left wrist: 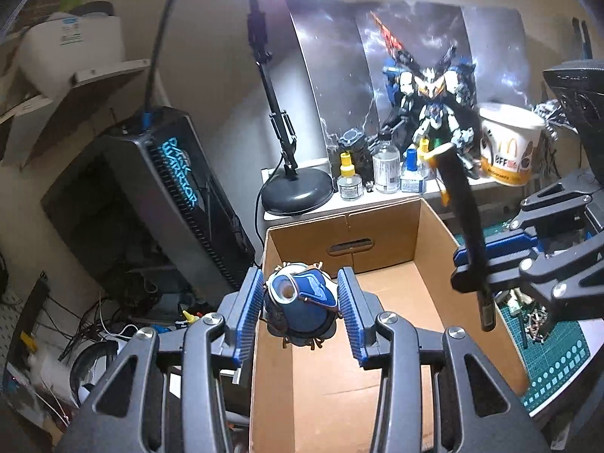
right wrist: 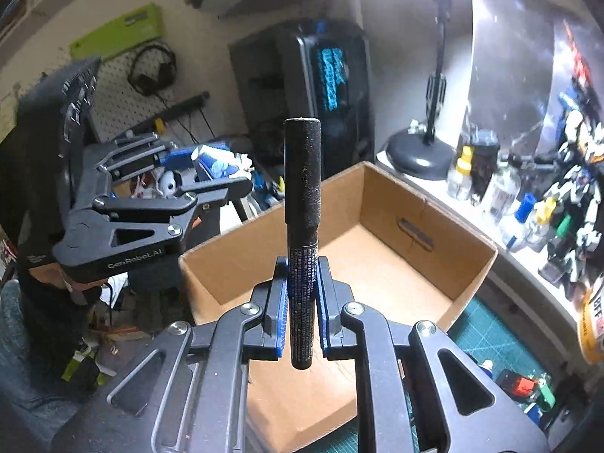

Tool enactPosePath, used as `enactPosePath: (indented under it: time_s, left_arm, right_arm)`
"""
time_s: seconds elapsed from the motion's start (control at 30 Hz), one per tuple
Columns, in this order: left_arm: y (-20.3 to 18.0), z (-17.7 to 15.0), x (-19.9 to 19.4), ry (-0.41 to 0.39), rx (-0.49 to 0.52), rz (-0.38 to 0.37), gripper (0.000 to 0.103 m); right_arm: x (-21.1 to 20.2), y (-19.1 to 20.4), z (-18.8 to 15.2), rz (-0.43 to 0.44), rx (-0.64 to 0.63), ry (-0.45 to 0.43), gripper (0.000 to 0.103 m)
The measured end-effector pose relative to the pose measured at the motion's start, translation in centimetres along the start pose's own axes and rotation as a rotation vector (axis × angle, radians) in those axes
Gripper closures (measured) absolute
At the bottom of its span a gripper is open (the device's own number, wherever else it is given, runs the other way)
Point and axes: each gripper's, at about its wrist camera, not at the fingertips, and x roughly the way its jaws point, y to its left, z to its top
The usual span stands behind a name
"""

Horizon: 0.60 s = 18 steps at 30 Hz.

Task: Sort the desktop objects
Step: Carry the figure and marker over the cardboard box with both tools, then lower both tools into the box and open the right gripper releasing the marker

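Note:
My left gripper (left wrist: 300, 302) is shut on a small blue and white figure part (left wrist: 300, 304) and holds it over the near left corner of an open cardboard box (left wrist: 430, 226). My right gripper (right wrist: 304, 302) is shut on a black marker pen (right wrist: 302, 196), held upright above the box (right wrist: 377, 188). In the left wrist view the right gripper (left wrist: 472, 270) and the pen (left wrist: 462, 211) show at the box's right wall. In the right wrist view the left gripper (right wrist: 226, 173) shows at left with the figure part (right wrist: 215, 164).
A black lamp base (left wrist: 296, 190), several small bottles (left wrist: 385, 168), a robot model figure (left wrist: 430, 113) and a McDonald's paper cup (left wrist: 507, 143) stand on the shelf behind the box. A dark PC tower (left wrist: 170, 196) is at left. A green cutting mat (left wrist: 555, 355) lies right of the box.

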Motion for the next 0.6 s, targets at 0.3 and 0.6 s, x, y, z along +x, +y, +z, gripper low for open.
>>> enactPosePath:
  time_s: [0.3,0.6]
  left_arm:
    - [-0.8,1.8,7.0,0.134,-0.017,0.003,0.062]
    - [-0.3,2.2,13.8,0.276,-0.099,-0.094,0.062]
  right_arm:
    - [5.2,-4.8,3.1,-0.058,0.101,0.121,0.090]
    - [11.2,-9.1,4.3,-0.082,0.210,0.251,0.091]
